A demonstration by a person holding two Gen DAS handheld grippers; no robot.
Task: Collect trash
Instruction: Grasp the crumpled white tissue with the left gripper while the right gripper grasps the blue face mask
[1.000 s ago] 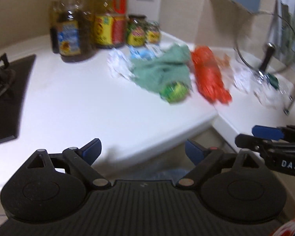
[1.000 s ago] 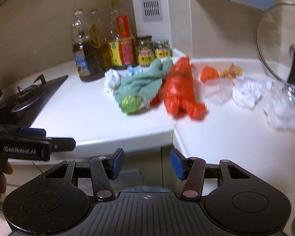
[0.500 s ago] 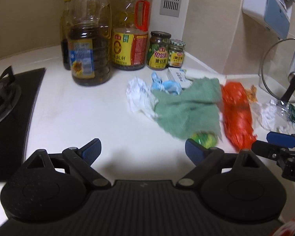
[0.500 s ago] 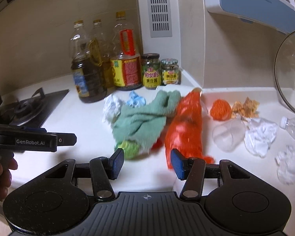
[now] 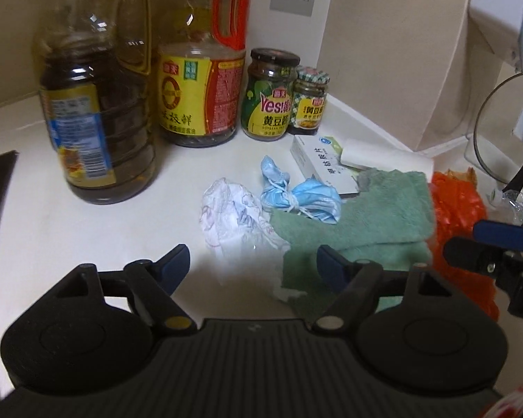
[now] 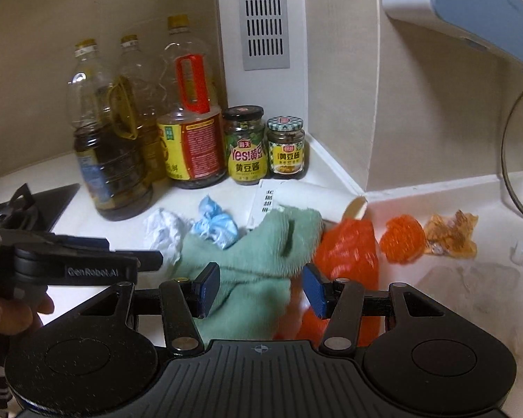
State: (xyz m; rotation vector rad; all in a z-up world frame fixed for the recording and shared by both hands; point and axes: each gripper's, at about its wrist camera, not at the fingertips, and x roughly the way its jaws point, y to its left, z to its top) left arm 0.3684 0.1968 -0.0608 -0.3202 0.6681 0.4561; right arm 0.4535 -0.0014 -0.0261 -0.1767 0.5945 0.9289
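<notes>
Both spread, empty hand-held grippers, left point(image 5: 251, 261) narrowing, right point(image 6: 259, 289), have neared dark-oil bottle point(image 5: 97, 132).

Both handheld tools are matte black plastic with ribbed top plates, round embossed discs at each side and brass-coloured pivot pins. The left gripper point(image 5: 251, 261) and the right gripper point(image 6: 259, 291) each carry blue rubber pads point(image 6: 209, 287) on angled black fingers. White "GenRobot.AI" lettering point(image 6: 92, 272) marks one side.
</notes>
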